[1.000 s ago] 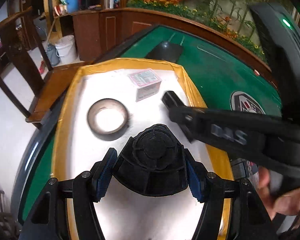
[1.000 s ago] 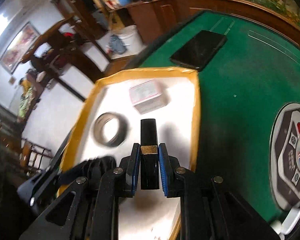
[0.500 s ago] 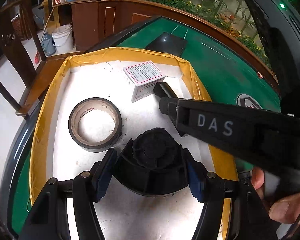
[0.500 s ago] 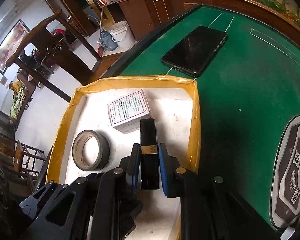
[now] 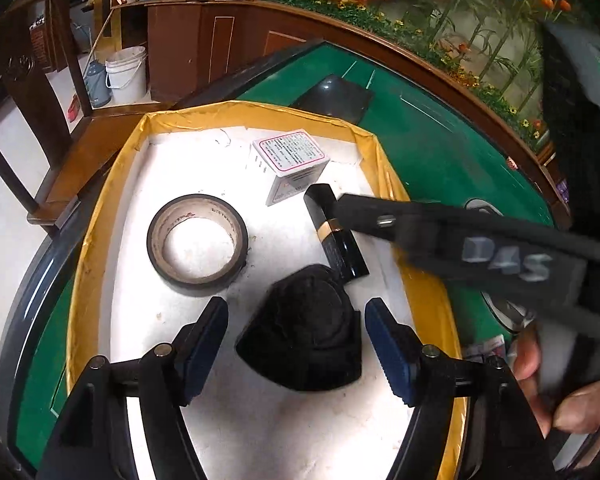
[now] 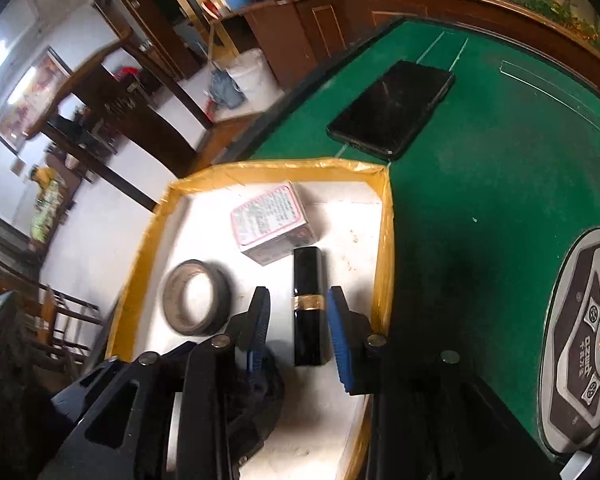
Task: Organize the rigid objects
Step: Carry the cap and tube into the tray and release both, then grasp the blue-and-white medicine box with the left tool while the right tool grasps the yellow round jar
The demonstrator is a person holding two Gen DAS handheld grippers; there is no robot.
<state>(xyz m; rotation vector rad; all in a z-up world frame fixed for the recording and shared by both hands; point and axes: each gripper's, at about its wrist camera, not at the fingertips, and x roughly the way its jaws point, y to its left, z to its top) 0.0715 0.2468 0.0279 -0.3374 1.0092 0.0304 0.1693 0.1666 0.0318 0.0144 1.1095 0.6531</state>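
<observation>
A white tray with yellow taped walls lies on the green table. In it are a roll of black tape, a small white box with a pink-edged label, a black tube with a gold band and a black rounded part. My left gripper has its jaws opening, and the pads stand clear on both sides of the black part. My right gripper has its jaws opening too. The tube lies flat on the tray floor between its pads, untouched.
A black phone lies on the green felt beyond the tray. A round control panel sits in the table to the right. A wooden chair and a white bucket stand on the floor past the table edge.
Both grippers let go: the left pads came off the black part, the right pads came off the black tube. Both things now rest on the tray floor.
</observation>
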